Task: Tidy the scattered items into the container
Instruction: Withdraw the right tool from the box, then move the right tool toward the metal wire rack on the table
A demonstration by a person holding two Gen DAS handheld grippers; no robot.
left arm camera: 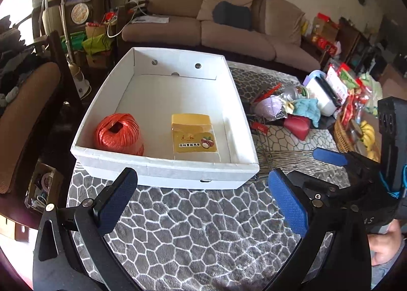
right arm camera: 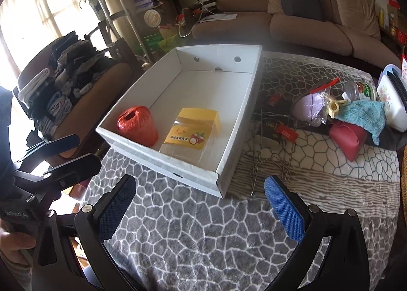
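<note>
A white cardboard box (left arm camera: 162, 174) stands on the grey patterned cloth; it also shows in the right wrist view (right arm camera: 223, 168). Inside lie an orange twine ball (left arm camera: 118, 133) (right arm camera: 137, 125) and a yellow snack packet (left arm camera: 194, 137) (right arm camera: 190, 133). My left gripper (left arm camera: 201, 199) is open and empty, just in front of the box's near wall. My right gripper (right arm camera: 201, 204) is open and empty, in front of the box's near right corner; it also shows in the left wrist view (left arm camera: 330, 163). Scattered items lie right of the box: a purple bag (right arm camera: 310, 107), a pink pouch (right arm camera: 348, 138), a teal cloth (right arm camera: 366, 115).
A wire rack (right arm camera: 269, 153) lies on the cloth beside the box. A white plastic container (right arm camera: 391, 102) and a jar (right arm camera: 361, 89) stand further right. A wicker basket with bananas (left arm camera: 366, 135) is at the right edge. A chair with folded clothes (right arm camera: 58, 89) stands left, a sofa (left arm camera: 229, 26) behind.
</note>
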